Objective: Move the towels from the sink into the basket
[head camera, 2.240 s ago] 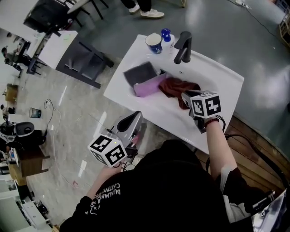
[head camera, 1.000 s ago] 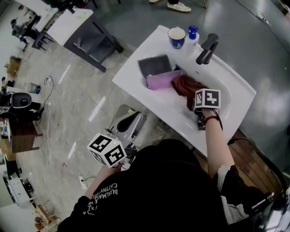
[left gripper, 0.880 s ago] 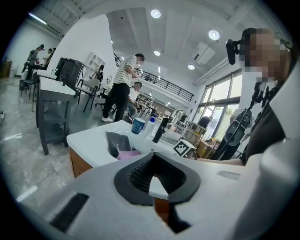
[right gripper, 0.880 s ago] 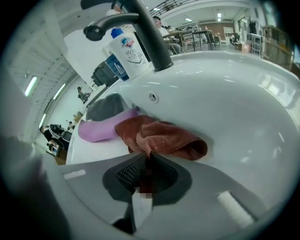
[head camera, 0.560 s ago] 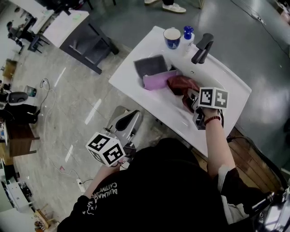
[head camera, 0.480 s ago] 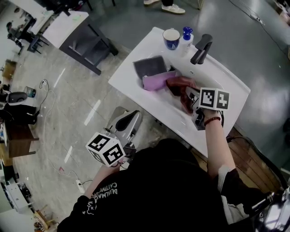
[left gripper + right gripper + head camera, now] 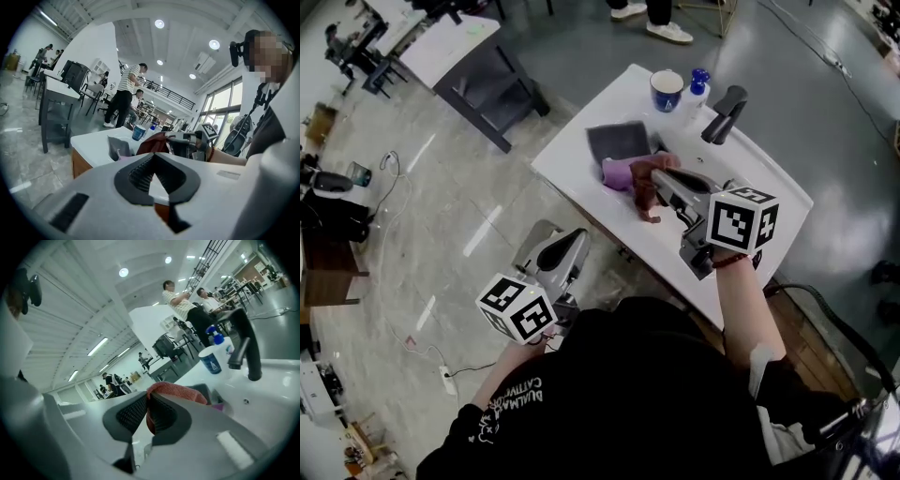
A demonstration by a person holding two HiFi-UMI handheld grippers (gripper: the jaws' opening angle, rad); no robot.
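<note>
A dark red towel (image 7: pixel 643 187) hangs above the white sink (image 7: pixel 572 173), with my right gripper (image 7: pixel 655 175) shut on its top edge. Its jaws have just been closing on the cloth. In the right gripper view the red towel (image 7: pixel 180 392) bulges over the pads (image 7: pixel 161 416). A pink towel (image 7: pixel 616 172) and a grey towel (image 7: pixel 619 141) still lie in the basin. My left gripper (image 7: pixel 572 246) is held low to the left of the sink, shut with nothing in it. In the left gripper view its tips (image 7: pixel 153 157) meet. A basket is not clearly in view.
A black faucet (image 7: pixel 724 112), a blue cup (image 7: pixel 667 91) and a blue-capped bottle (image 7: pixel 700 80) stand at the sink's far edge. A dark grey table (image 7: pixel 483 70) is on the far left. A cable (image 7: pixel 389 169) lies on the floor, and people stand beyond the sink.
My right gripper has risen out of the basin with the red towel and swung left, lifting the cloth off the pink towel. The left gripper has stayed where it was.
</note>
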